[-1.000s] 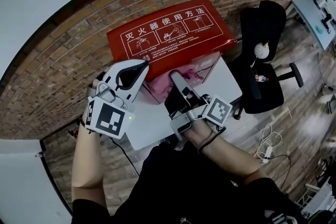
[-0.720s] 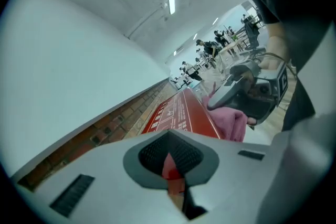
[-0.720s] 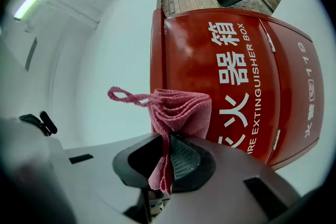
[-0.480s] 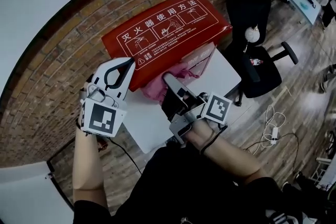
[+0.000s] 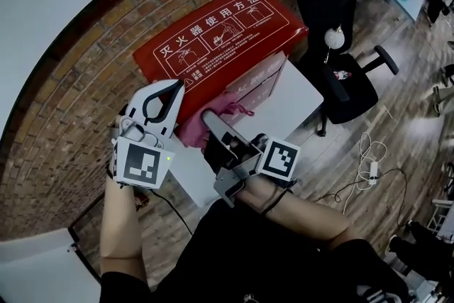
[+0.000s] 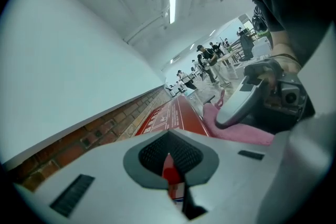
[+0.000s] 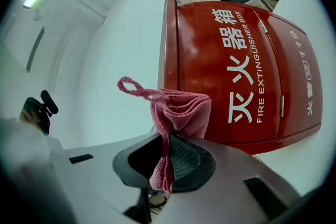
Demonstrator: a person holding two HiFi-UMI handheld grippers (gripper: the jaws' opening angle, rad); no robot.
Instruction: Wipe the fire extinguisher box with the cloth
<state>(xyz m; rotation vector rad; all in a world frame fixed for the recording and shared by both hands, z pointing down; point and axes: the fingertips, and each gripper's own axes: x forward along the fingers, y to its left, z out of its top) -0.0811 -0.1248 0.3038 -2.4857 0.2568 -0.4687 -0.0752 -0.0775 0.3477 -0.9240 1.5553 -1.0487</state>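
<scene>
Right gripper (image 7: 167, 157) pinched the cloth (image 7: 184, 110), fire extinguisher box (image 7: 236, 50) edge just beyond its jaws; left gripper (image 6: 169, 160) was closed, empty.

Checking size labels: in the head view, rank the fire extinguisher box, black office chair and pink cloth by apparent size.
1. fire extinguisher box
2. black office chair
3. pink cloth, partly hidden

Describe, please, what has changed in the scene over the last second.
The right gripper, with the pink cloth in its fingers, has slid left along the front of the red fire extinguisher box, closer to the left gripper. Nothing was picked up or released: the right fingers stay shut on the cloth; the left gripper stays shut, empty, by the box's left end.
</scene>
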